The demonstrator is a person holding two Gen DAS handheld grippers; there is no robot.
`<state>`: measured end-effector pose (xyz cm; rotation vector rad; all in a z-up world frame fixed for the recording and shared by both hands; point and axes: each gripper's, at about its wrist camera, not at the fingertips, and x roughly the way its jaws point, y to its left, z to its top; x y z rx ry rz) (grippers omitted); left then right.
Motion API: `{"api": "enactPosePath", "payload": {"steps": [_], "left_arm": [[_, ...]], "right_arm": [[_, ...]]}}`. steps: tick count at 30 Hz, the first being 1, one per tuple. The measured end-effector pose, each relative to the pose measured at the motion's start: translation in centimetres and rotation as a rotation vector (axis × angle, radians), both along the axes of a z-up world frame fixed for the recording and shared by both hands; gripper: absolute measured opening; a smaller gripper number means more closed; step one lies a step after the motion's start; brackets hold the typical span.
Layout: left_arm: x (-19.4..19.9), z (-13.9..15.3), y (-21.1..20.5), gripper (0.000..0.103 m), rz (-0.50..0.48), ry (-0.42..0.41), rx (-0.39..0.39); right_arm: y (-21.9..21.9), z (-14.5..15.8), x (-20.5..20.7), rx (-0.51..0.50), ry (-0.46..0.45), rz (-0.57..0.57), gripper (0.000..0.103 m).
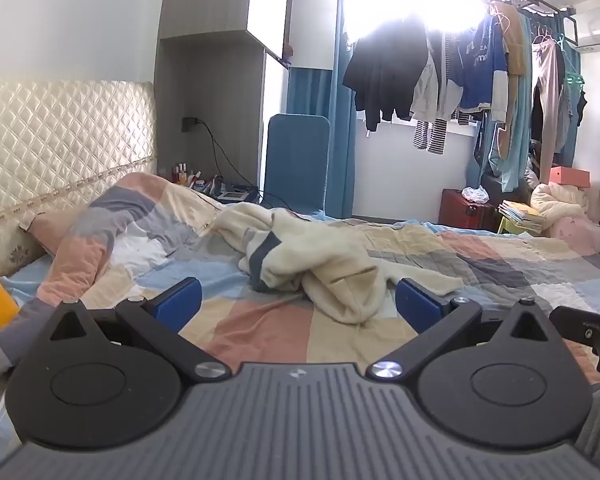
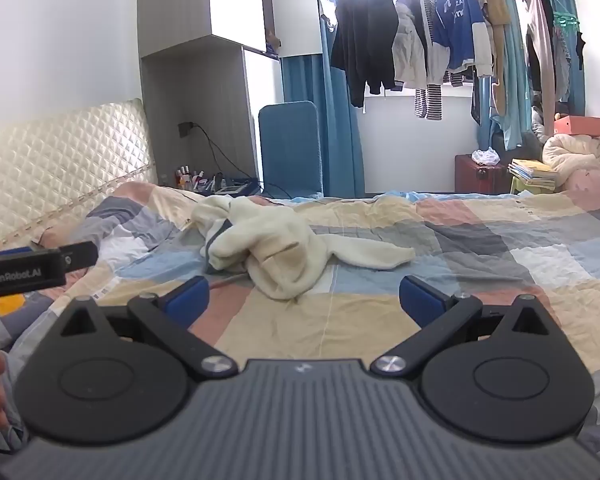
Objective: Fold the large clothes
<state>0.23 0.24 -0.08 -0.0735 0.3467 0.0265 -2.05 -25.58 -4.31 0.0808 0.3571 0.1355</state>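
Observation:
A cream fleece garment (image 1: 320, 258) with a grey-blue patch lies crumpled in a heap on the patchwork quilt (image 1: 260, 332) of the bed. It also shows in the right wrist view (image 2: 276, 246), with one sleeve stretched out to the right. My left gripper (image 1: 298, 304) is open and empty, held just short of the heap's near edge. My right gripper (image 2: 304, 298) is open and empty, a little in front of the heap. The left gripper's body (image 2: 24, 268) shows at the left edge of the right wrist view.
A quilted cream headboard (image 1: 60, 136) stands at the left, with a pillow (image 1: 56, 228) under the quilt. Behind the bed are a blue chair (image 1: 296, 160), a cluttered bedside table (image 1: 220, 190), hanging clothes (image 1: 460, 76), a red box (image 1: 466, 208) and a pile of bedding (image 1: 564, 208).

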Motion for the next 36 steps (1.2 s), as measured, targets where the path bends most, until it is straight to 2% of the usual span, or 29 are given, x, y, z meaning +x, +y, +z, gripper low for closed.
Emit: {"api": "enactPosePath", "payload": {"steps": [5,9,15,23,28,36], "left_arm": [[-0.7,0.3,0.0,0.103,0.005,-0.025,0.018],[-0.3,0.2,-0.5,0.103,0.000,-0.009,0.009],[0.1,-0.1,-1.5,0.103,-0.021,-0.007,0.039],[2.4,-0.6,-2.4,0.103,-0.042,0.005,0.054],[3.7,-1.3,-3.4,0.103,-0.045,0.003,0.099],[5.8,-2.5,-3.7,0.103,-0.048,0.036,0.079]], "right_arm": [[0.3,0.1,0.1,-0.002,-0.003,0.004,0.103],[0.4,0.3,0.1,-0.002,-0.003,-0.001,0.103],[0.0,-0.6,0.2,0.008,0.017,-0.003,0.103],[-0.4,-1.6,1.5,0.020,0.044,-0.007,0.103],[-0.9,-2.2,2.5,0.036,0.056,0.000,0.103],[-1.6,-3.2,3.8,0.062,0.072,0.001,0.103]]}}
